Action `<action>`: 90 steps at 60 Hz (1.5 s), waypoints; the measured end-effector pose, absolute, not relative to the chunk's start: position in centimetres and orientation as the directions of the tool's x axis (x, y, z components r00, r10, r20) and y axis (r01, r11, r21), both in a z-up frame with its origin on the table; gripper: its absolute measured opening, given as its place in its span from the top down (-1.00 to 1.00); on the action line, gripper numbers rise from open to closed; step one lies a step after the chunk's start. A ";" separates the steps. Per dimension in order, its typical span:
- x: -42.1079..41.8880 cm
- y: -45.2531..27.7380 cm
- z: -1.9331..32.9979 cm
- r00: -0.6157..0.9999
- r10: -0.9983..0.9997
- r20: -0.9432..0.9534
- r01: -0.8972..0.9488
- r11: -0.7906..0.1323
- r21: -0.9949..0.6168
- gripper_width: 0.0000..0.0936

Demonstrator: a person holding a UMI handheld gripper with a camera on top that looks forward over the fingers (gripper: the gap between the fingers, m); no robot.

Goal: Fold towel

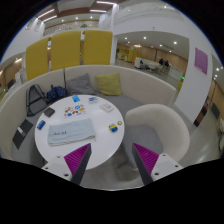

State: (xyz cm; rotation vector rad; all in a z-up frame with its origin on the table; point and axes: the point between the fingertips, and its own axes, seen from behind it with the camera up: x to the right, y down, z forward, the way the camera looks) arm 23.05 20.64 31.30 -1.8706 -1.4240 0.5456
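Observation:
A pale grey-blue towel (pixel 73 130) lies folded or bunched on the round white table (pixel 110 140), toward its left side, just ahead of my left finger. My gripper (pixel 112 160) hangs above the table's near edge, well above the towel. Its fingers are wide apart, with magenta pads (pixel 78 157) showing, and nothing is between them.
Small items lie on the table: a blue and white box (pixel 75 101), cards (pixel 105 106), a small yellow and blue object (pixel 118 125) and a dark phone (pixel 41 124). A white armchair (pixel 160 125) stands right of the table. A curved grey sofa (pixel 90 82) with a yellow cushion (pixel 108 84) is behind.

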 end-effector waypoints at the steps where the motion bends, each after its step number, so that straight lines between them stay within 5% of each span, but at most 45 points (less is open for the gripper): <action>1: 23.1 20.6 31.3 0.302 0.949 0.087 0.649 -0.138 -0.748 -0.85; 20: 22.1 19.0 30.6 0.253 0.963 0.093 0.663 -0.102 -0.742 -0.85; 49: 15.7 -5.2 25.0 -0.139 0.990 0.012 0.633 0.098 -0.768 -0.85; 69: 7.4 -15.9 16.4 -0.181 0.983 -0.029 0.593 0.086 -0.800 -0.86; 90: -6.3 -18.0 3.0 -0.088 0.996 0.021 0.594 0.070 -0.802 -0.86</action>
